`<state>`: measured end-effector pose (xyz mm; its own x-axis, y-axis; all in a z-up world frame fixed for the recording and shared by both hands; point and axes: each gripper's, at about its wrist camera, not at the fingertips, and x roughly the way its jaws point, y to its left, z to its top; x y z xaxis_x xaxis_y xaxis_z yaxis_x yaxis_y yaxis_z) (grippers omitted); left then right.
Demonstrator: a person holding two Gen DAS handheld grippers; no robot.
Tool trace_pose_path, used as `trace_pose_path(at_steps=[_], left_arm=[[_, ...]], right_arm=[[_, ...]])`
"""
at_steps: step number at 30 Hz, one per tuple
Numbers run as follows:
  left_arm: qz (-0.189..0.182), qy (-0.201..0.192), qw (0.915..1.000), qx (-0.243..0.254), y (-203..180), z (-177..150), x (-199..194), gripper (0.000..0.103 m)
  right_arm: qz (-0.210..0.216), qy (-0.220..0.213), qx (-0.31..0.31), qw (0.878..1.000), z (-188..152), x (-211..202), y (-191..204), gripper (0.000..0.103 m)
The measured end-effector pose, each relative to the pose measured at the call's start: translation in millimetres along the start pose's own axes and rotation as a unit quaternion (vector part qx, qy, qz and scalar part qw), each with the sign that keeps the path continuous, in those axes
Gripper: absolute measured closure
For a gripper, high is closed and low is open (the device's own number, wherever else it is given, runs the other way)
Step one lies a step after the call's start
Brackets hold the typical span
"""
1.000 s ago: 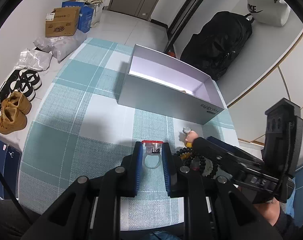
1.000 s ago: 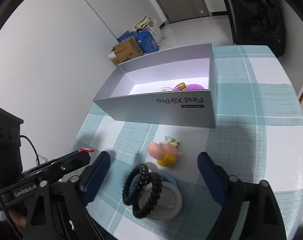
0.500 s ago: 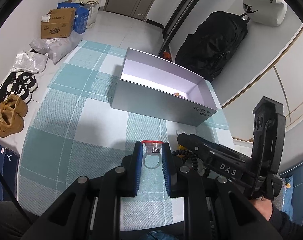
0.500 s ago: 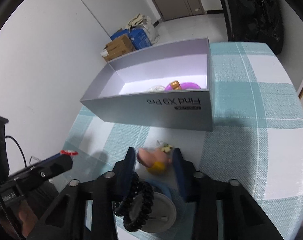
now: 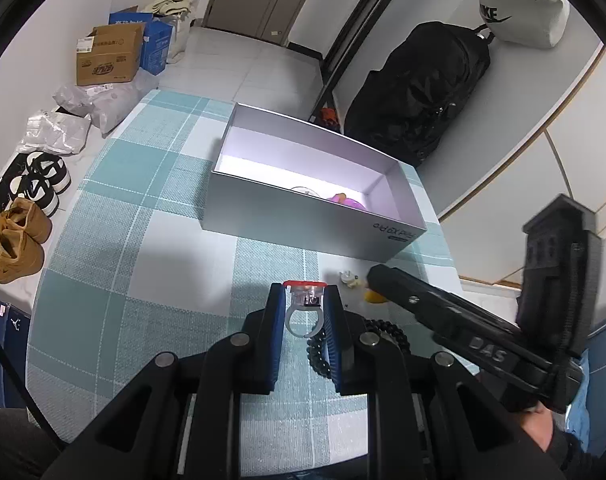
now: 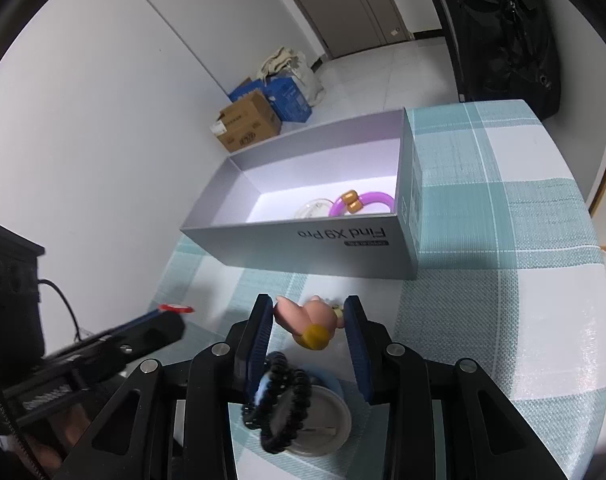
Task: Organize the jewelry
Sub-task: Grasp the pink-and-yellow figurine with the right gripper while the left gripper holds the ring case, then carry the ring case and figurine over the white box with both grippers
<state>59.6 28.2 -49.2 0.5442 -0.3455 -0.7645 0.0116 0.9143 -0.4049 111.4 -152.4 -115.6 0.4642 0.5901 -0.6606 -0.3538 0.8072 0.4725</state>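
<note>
1. Jaws on the right gripper (image 6: 307, 326) had just been closing. A second earlier they stood wide on either side of the stuff on the table; now the blue pads were pinched against the pink figurine (image 6: 309, 322), the one with the yellow base.
2. That figurine sat on the checked tablecloth (image 6: 483, 300) just in front of the grey box (image 6: 315, 246), same spot as before as far as I could tell.
3. Left gripper (image 5: 305, 312) hadn't changed at all: it was clamped on the clear ring with the red top (image 5: 305, 302), held above the cloth, exactly like a second ago.
4. Black bead bracelet (image 6: 281, 400) lay draped over a round white lid (image 6: 327, 426) right under the right gripper, touching one finger's underside or very close, hard to say which.
5. Inside the box, at the right-hand end, were a purple bangle (image 6: 367, 202) with gold beads and a clear round piece (image 6: 313, 208) beside it.
6. In the right wrist view the box looked nearer and lower than earlier.
</note>
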Motion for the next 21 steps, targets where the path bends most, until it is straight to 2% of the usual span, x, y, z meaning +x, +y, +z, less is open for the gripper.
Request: trace_pose_path(at_steps=[11,18,21], left_arm=[[-0.013,-0.024,0.9995,0.015,-14,13,-7,0.089],[-0.015,-0.048,0.9980,0.038,-23,41,-8,0.089],[-0.016,-0.047,0.9979,0.041,-24,51,-3,0.089]], right_arm=[[0.042,-0.038,-0.026,0.998,14,-28,19,0.068],[0.054,-0.063,-0.051,0.995,44,-40,29,0.068],[0.057,-0.065,-0.049,0.995,56,-41,25,0.068]])
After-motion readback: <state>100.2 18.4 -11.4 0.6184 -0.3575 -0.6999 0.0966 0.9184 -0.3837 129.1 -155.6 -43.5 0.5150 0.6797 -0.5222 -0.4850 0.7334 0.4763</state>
